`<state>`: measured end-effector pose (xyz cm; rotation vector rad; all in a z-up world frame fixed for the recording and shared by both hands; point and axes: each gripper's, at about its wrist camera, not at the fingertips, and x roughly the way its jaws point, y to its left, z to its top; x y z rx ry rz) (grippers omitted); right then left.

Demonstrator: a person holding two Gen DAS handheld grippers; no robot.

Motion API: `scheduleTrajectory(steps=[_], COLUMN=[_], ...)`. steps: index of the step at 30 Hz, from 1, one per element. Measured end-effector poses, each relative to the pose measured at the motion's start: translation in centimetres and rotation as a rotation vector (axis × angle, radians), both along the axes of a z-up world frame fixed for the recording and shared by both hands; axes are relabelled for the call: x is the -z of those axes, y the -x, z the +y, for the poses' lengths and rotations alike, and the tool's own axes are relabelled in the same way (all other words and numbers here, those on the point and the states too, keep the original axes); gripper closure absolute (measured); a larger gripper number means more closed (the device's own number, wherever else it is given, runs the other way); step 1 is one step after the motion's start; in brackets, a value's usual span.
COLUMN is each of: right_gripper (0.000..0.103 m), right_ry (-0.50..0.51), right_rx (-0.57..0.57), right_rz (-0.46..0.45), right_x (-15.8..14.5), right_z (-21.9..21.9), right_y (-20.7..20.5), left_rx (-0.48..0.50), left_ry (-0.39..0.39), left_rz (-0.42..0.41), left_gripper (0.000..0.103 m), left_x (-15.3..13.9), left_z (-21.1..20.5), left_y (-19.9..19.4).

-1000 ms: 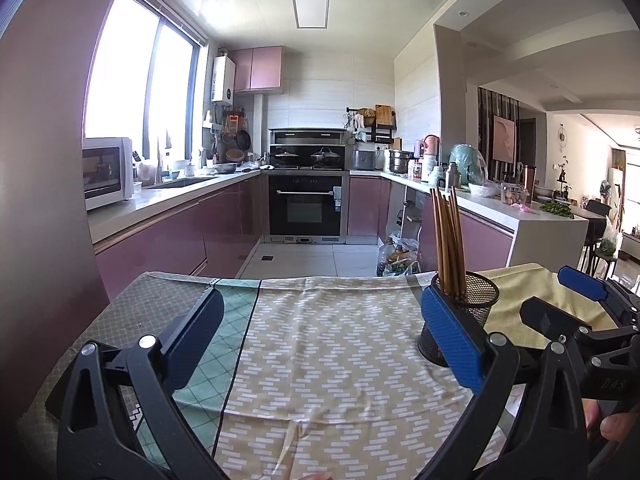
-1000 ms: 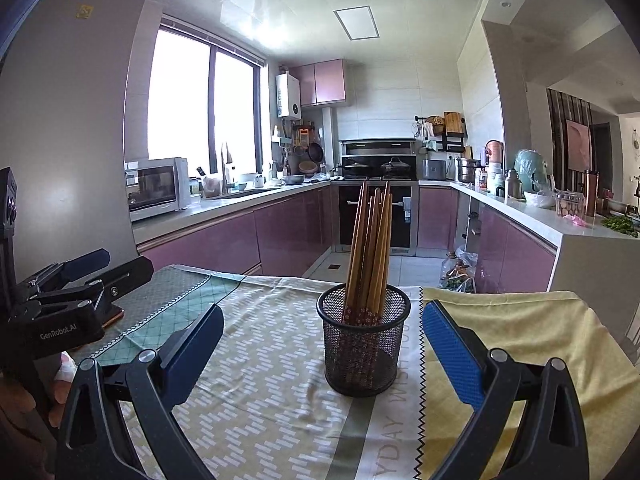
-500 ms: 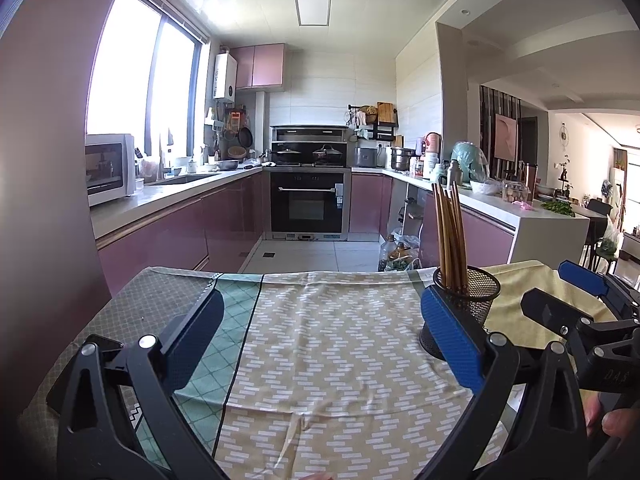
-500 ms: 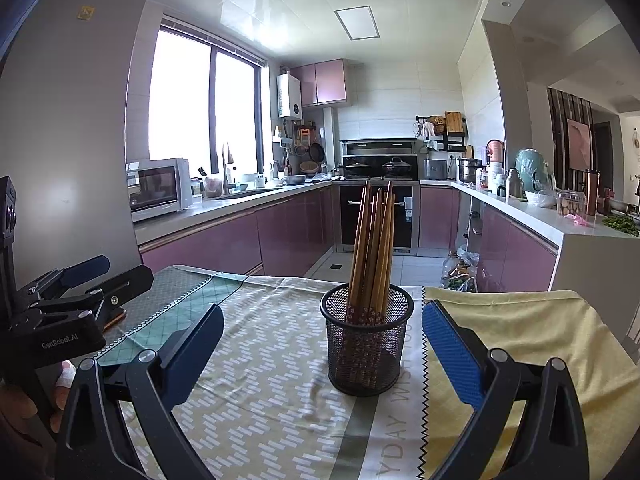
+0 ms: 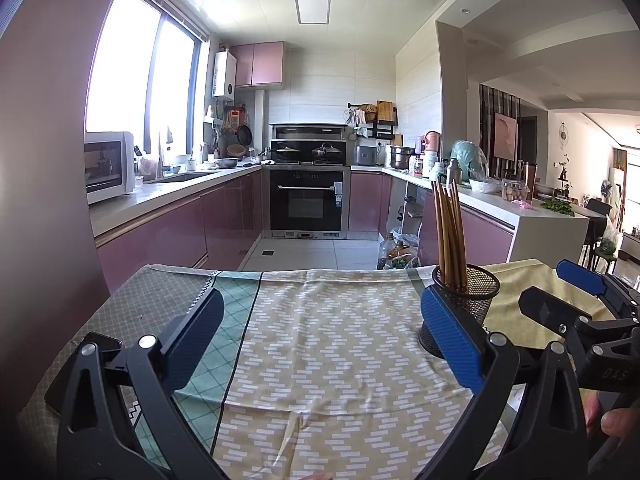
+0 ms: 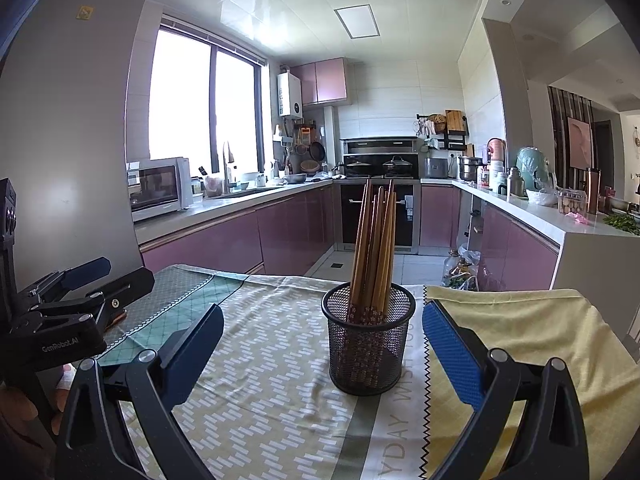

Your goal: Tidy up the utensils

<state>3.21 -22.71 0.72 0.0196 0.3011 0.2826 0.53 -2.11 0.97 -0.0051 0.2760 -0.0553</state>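
A black mesh cup (image 6: 367,342) stands on the patterned cloth, holding several wooden chopsticks (image 6: 374,254) upright. It sits just ahead of my right gripper (image 6: 320,350), centred between the open jaws, which hold nothing. In the left wrist view the same mesh cup (image 5: 470,302) and its chopsticks (image 5: 450,236) show behind the right blue pad. My left gripper (image 5: 320,340) is open over bare cloth, empty. Each gripper appears at the edge of the other's view: the right gripper (image 5: 576,300) and the left gripper (image 6: 96,276).
The table is covered by a beige patterned cloth (image 5: 332,344), a green one (image 5: 224,320) at left and a yellow one (image 6: 520,340) at right. A person's fingers (image 5: 618,426) hold the right tool. Beyond the table edge lie kitchen counters (image 5: 160,200) and an oven (image 5: 306,200).
Both views have drifted slightly; the mesh cup sits a little lower and nearer in the right wrist view. Both grippers stay open and empty.
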Motion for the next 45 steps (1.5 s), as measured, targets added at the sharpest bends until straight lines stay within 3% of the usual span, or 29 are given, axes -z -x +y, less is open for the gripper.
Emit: scheduleTrajectory(steps=[45], right_gripper=[0.007], right_ry=[-0.010], right_rx=[0.002], right_rz=[-0.005], right_x=[-0.04], right_z=[0.03], right_y=[-0.09], left_rx=[-0.011], left_ry=[-0.008], left_rz=[-0.014], left_gripper=[0.006], left_x=[0.04], left_z=[-0.72], left_y=[-0.15])
